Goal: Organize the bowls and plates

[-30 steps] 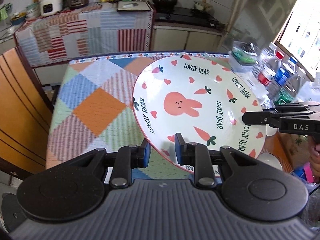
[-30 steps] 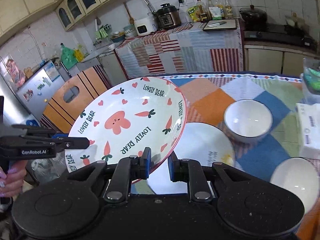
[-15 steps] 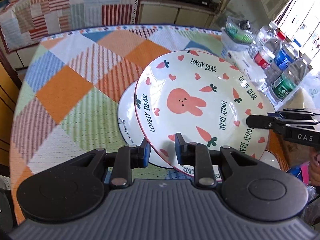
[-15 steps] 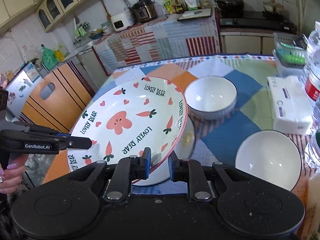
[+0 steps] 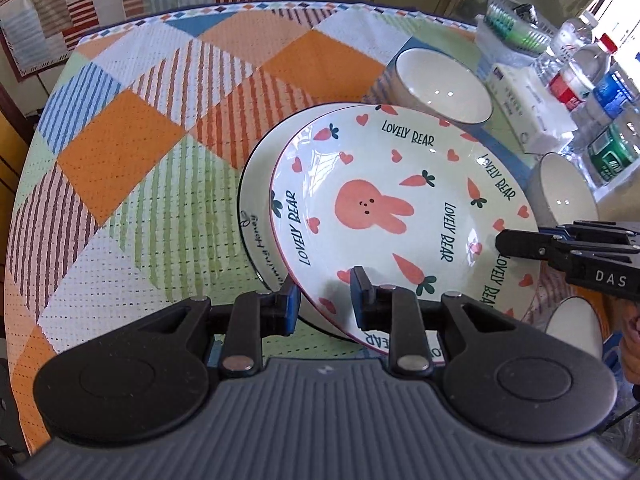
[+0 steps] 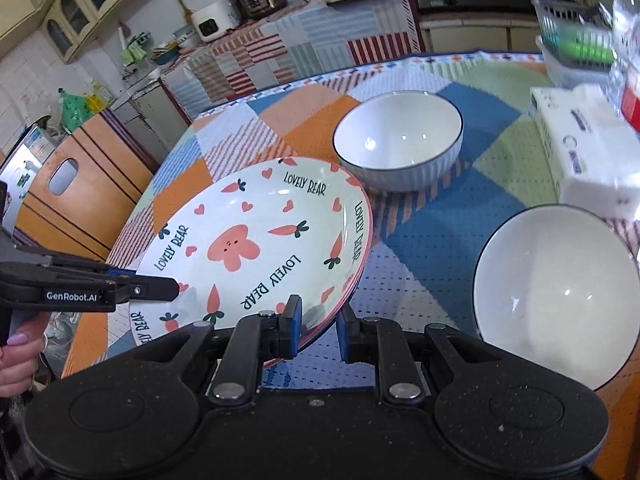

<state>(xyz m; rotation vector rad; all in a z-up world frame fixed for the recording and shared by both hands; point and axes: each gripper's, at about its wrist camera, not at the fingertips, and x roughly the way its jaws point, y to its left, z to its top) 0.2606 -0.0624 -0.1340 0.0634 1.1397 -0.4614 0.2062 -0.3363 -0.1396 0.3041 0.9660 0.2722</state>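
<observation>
A bunny-print plate [image 5: 392,216] marked "LOVELY BEAR" is held at opposite rims by both grippers. My left gripper [image 5: 325,300] is shut on its near rim; my right gripper [image 6: 318,326] is shut on the other rim. The plate [image 6: 256,248] sits low over a plain white plate [image 5: 256,216] with a dark rim, nearly stacked on it. A white bowl [image 5: 440,84] stands behind the plates, also in the right wrist view [image 6: 398,144]. A second white bowl [image 6: 556,296] lies to the right, also in the left wrist view [image 5: 564,196].
A checked tablecloth [image 5: 132,144] covers the round table. A tissue box [image 6: 580,152], water bottles [image 5: 592,80] and a plastic basket [image 6: 572,36] stand at the right side. A small bowl [image 5: 576,328] sits near the table edge. A wooden chair [image 6: 80,188] stands at the left.
Both grippers have lowered the bunny plate from up in the air down onto the white plate on the table. Both grips stay shut on its rim.
</observation>
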